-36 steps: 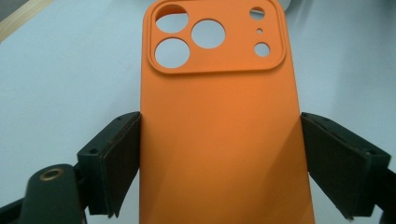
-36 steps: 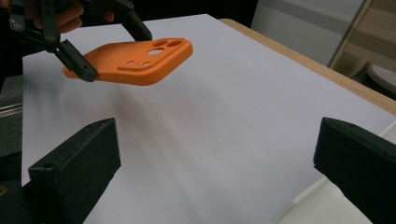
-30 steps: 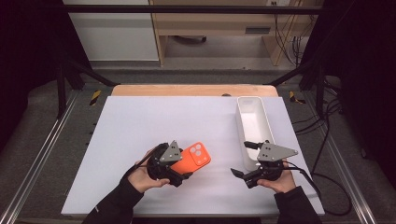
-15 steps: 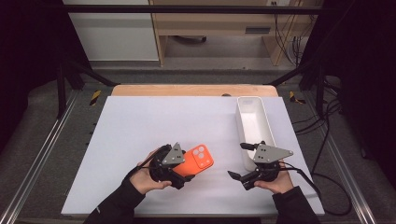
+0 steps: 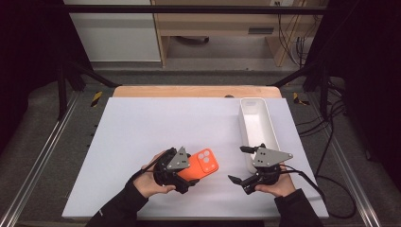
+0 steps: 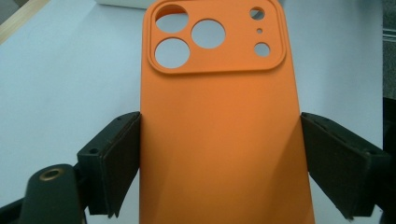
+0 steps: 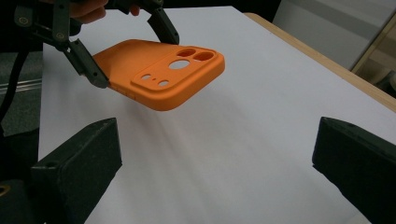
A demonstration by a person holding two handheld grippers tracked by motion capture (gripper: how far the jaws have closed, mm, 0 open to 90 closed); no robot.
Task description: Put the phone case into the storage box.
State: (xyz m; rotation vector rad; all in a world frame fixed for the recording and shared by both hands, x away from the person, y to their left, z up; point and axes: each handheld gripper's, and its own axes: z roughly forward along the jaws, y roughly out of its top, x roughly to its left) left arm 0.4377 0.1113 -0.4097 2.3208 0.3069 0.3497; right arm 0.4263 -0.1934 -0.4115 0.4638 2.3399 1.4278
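Comparing the high view with the two earlier captures: the left gripper [image 5: 185, 171] had drifted slightly toward the table's middle while the right gripper [image 5: 246, 166] had dropped nearer the front edge and swung its jaws to face left.
High view, case: the orange phone case [image 5: 203, 164] sat clamped by its lower end in the left gripper, camera-cutout end pointing right and away from the person, over the white table [image 5: 156, 123].
High view, tray: the white tray [image 5: 257, 127] lay at the right side of the table, just beyond the right gripper, nothing visible in it.
Left gripper view, grasp: both pads pressed the long edges of the case [image 6: 219, 130]; the left one touched plainly, the right one met the edge lower down. Back face up, cutouts at the far end.
Right gripper view, jaws: spread wide, nothing between them, only table [image 7: 261, 140] ahead.
Right gripper view, case: the case [image 7: 163, 74] hung clear of the table, tilted, its free end toward this gripper, with the left gripper [image 7: 126, 51] behind it.
Judgement: the closing gap and the turned jaws suggested a handover or two-handed hold was being prepared; the free cutout end looked the likely place to take it.
Risk: a thin soft case could flex or twist if pinched off-centre.
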